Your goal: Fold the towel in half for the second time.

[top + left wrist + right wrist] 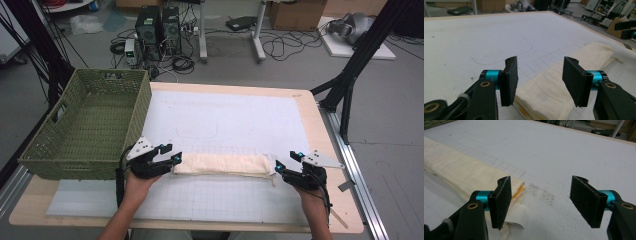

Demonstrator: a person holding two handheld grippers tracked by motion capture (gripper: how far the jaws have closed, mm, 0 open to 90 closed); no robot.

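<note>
While the folded towel (220, 165) lies flat, left gripper (168, 152) and right gripper (287, 161) gape at its ends.

Left hand-held gripper (167, 153) and right hand-held gripper (286, 162) gape, jaws facing inward.

**Three cameras, one counter**

High view: above the near edge, facing forward and down over the counter (320, 125). Gripper views: low, close, each looking along black fingers (510, 80) from opposite ends of the folded cloth (220, 164), probably facing one another.
</note>
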